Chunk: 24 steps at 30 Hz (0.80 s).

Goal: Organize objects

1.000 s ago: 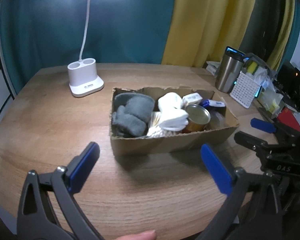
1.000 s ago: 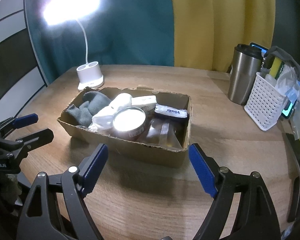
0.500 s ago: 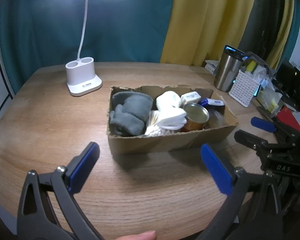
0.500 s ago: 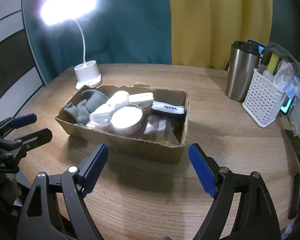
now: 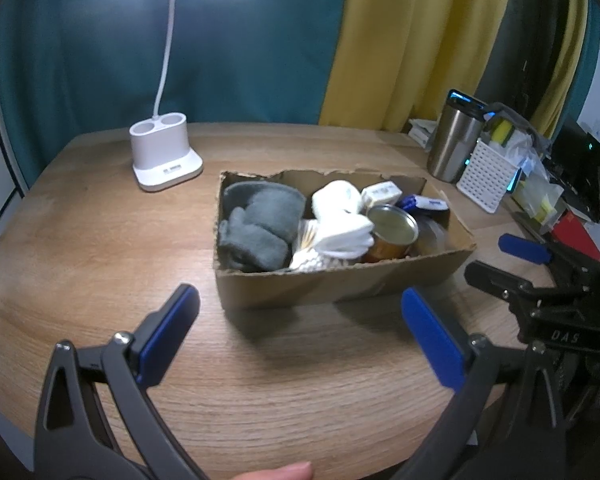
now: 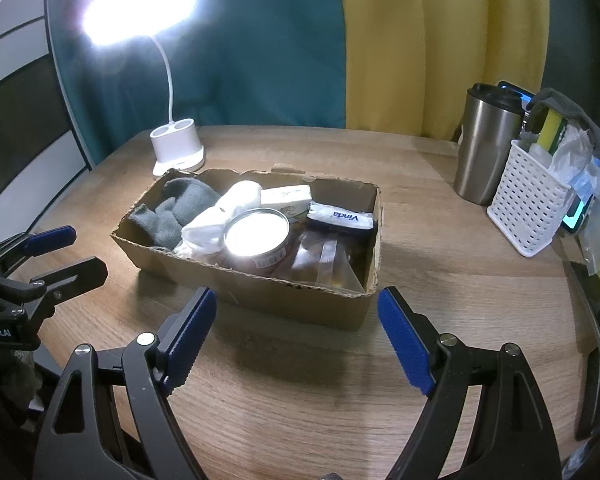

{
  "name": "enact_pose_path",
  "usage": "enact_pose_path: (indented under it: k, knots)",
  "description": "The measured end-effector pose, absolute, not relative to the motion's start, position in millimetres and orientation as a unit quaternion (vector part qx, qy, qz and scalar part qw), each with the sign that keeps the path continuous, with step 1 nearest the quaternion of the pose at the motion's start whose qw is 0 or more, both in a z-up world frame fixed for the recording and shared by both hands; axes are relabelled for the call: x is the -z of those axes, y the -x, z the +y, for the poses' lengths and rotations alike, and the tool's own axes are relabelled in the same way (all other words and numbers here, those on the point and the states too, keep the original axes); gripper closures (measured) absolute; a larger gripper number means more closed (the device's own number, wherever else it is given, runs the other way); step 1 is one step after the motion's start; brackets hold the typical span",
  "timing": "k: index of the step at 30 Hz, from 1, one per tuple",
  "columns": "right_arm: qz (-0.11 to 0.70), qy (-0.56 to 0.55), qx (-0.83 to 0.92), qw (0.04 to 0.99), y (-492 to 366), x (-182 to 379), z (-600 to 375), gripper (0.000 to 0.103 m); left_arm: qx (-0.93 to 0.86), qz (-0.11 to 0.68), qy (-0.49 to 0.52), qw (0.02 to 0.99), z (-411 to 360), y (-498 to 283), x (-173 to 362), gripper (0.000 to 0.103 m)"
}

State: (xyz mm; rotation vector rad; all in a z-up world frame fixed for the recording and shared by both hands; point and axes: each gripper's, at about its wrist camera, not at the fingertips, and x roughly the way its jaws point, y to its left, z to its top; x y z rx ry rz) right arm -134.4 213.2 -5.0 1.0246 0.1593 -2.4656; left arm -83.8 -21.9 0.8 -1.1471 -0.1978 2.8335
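Observation:
A torn cardboard box (image 5: pixel 332 284) (image 6: pixel 260 294) sits mid-table. It holds grey socks (image 5: pixel 260 228) (image 6: pixel 176 210), white socks (image 5: pixel 340 220) (image 6: pixel 224 212), a tin can (image 5: pixel 392 232) (image 6: pixel 258 240), a small white carton (image 5: pixel 380 194) (image 6: pixel 286 196), a Vinda tissue pack (image 5: pixel 424 203) (image 6: pixel 340 216), cotton swabs (image 5: pixel 308 258) and a clear bag (image 6: pixel 324 258). My left gripper (image 5: pixel 300 336) is open and empty, in front of the box. My right gripper (image 6: pixel 296 334) is open and empty, also in front of it; it shows at the right of the left wrist view (image 5: pixel 512 264).
A white desk lamp base (image 5: pixel 164 158) (image 6: pixel 178 152) stands behind the box on the left. A steel tumbler (image 5: pixel 454 144) (image 6: pixel 486 144) and a white perforated basket (image 5: pixel 488 172) (image 6: pixel 534 206) of clutter stand at the right. The wooden table's edge (image 5: pixel 4 216) curves on the left.
Both grippers have drawn back slightly from the box, so it sits a little farther off and higher in both views. Both stay open.

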Motion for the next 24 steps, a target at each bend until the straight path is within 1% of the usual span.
enact_pose_path:
  k: [24]
  knots:
    - [0.064, -0.378, 0.894, 0.234, 134.8, 8.5, 210.6, 0.018, -0.924, -0.065, 0.376, 0.034, -24.9, 83.4, 2.5, 0.0]
